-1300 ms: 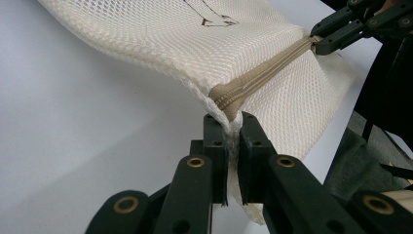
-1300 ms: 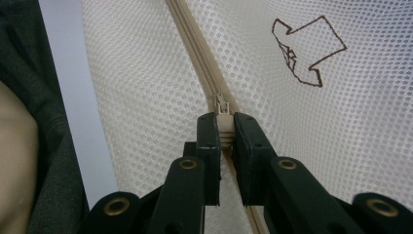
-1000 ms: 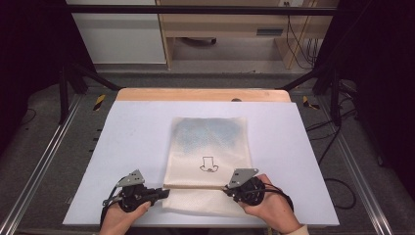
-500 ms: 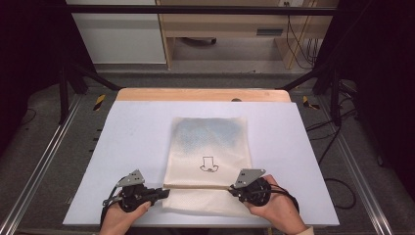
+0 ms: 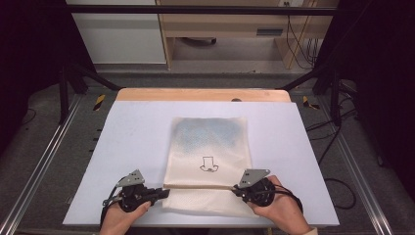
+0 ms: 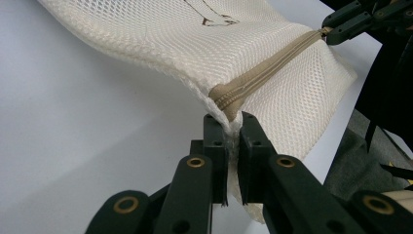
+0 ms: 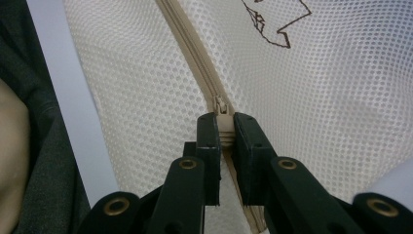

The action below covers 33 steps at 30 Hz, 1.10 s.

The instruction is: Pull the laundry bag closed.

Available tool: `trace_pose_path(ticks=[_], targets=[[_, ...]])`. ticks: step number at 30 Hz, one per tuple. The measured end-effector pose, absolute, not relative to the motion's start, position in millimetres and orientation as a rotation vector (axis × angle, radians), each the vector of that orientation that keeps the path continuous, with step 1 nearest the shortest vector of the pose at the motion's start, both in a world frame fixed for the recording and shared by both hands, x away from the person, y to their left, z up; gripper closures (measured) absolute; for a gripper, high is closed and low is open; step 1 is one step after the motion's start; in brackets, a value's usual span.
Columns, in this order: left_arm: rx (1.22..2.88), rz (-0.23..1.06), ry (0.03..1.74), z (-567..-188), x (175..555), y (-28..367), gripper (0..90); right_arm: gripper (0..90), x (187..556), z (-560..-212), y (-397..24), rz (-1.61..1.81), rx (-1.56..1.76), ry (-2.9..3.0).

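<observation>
The left gripper is pinched nearly closed on the left end of the tan zipper of a cream mesh bag, with a fold of the mesh and the zipper's end squeezed between its jaws. In the left gripper view the bag's edge rises a little off the table where the jaws hold it. The right gripper is closed to a narrow gap on the zipper's other end; in the right gripper view its jaws sit on either side of the zipper tape, just below the small metal slider.

In the high view the left gripper meets the bag at its near left side and the right gripper meets it at its near right side, both on the zipper line that crosses the bag's near part. A hand holds the left tool and a hand holds the right.

Compared with half a second ago, the left gripper stays in the same place at the bag's left edge. The right gripper has shifted a little away from the left one along the zipper line since one second ago, and since half a second ago it sits much the same.

The bag lies flat in the middle of the pale table, reaching toward its near edge, with a small line drawing on it just beyond the zipper and a bluish shade showing through its far half. It has kept its place and outline on the table across the frames.
</observation>
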<state>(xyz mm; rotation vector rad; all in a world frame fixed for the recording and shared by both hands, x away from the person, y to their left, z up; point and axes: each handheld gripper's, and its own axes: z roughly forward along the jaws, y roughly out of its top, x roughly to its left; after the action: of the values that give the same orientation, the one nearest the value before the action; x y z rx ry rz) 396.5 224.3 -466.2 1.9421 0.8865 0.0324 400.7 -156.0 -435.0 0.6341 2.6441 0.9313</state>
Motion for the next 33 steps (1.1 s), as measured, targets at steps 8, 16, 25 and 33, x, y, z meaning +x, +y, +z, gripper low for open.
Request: trace_pose_path(ticks=[8, 16, 25, 33], targets=[[1.94, 0.032, 0.887, -466, 396, 224, 83.8, 81.8, 400, -434, -165, 0.928, 0.653, 2.634], [1.938, 0.032, 0.887, -466, 397, 224, 83.8, 81.8, 399, -434, -170, 0.935, 0.66, 2.629], [1.936, 0.033, 0.889, -466, 397, 224, 83.8, 81.8, 399, -433, -176, 0.932, 0.675, 2.621], [1.934, 0.034, 0.89, -466, 397, 225, 83.8, 81.8, 398, -432, -181, 0.934, 0.69, 2.611]])
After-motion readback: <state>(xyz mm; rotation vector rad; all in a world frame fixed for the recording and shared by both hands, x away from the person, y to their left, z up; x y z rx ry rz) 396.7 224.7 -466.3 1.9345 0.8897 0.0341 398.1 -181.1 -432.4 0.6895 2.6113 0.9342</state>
